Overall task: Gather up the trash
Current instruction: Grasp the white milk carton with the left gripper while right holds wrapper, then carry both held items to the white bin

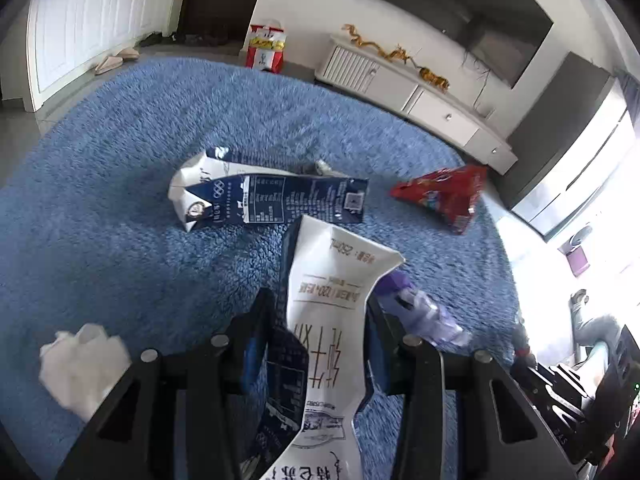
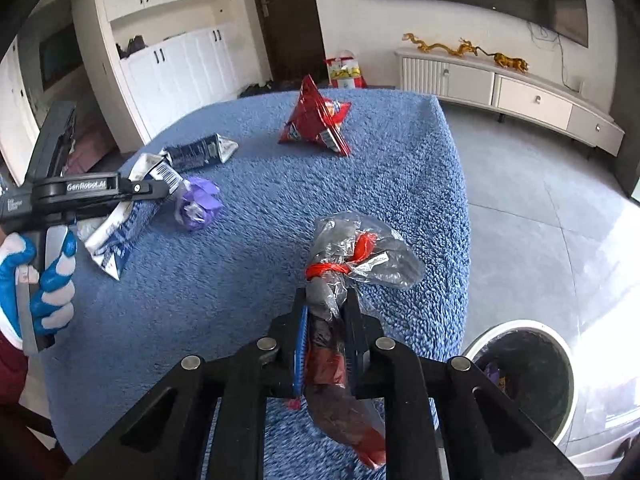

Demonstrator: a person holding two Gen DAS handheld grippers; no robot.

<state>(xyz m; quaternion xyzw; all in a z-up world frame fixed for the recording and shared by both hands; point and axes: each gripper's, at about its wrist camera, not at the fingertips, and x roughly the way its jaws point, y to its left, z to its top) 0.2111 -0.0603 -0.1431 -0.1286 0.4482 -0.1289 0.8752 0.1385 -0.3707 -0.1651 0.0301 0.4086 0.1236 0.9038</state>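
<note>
My left gripper [image 1: 318, 308] is shut on a crushed white and blue milk carton [image 1: 332, 300], held above the blue rug; it also shows in the right wrist view [image 2: 108, 240]. My right gripper [image 2: 326, 300] is shut on a clear plastic wrapper with red ties [image 2: 352, 256]. A second flattened blue carton [image 1: 264, 196] lies on the rug beyond, also in the right wrist view [image 2: 200, 152]. A red snack bag [image 1: 444, 196] lies right of it and shows in the right view [image 2: 316, 116]. A purple crumpled wrapper [image 1: 416, 308] and a white tissue [image 1: 80, 364] lie close by.
The blue shaggy rug [image 2: 248, 300] covers the surface. A round white trash bin with a dark liner [image 2: 524, 368] stands on the grey floor at lower right. A white TV cabinet [image 2: 520, 92] lines the far wall. A red gift bag [image 1: 266, 46] stands behind the rug.
</note>
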